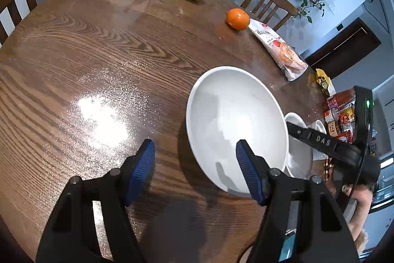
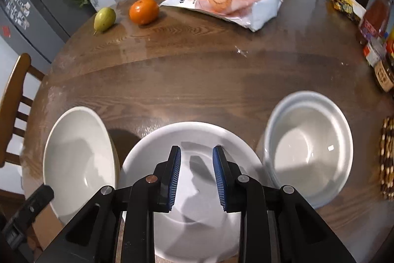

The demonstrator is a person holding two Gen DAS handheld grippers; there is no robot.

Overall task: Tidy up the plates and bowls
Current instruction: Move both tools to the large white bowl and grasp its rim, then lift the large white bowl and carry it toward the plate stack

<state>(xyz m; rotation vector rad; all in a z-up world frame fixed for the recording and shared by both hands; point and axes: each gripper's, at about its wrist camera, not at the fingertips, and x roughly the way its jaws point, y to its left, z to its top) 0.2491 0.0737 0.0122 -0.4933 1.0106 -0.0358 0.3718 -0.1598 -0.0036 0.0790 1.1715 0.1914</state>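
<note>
Little is done: the large white ceramic bowl (image 2: 78,159), wide white plate (image 2: 192,189) and stacked pale bowls (image 2: 307,152) sit unnested, while the left gripper (image 1: 194,171) and right gripper (image 2: 197,176) hover open and empty.

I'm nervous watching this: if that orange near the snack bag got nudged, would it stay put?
Probably not. The round orange fruit has a curved underside, so it would likely roll. The glossy round wooden table looks smooth, offering little to stop it. It sits near the table's far edge, so it might roll off.
</note>
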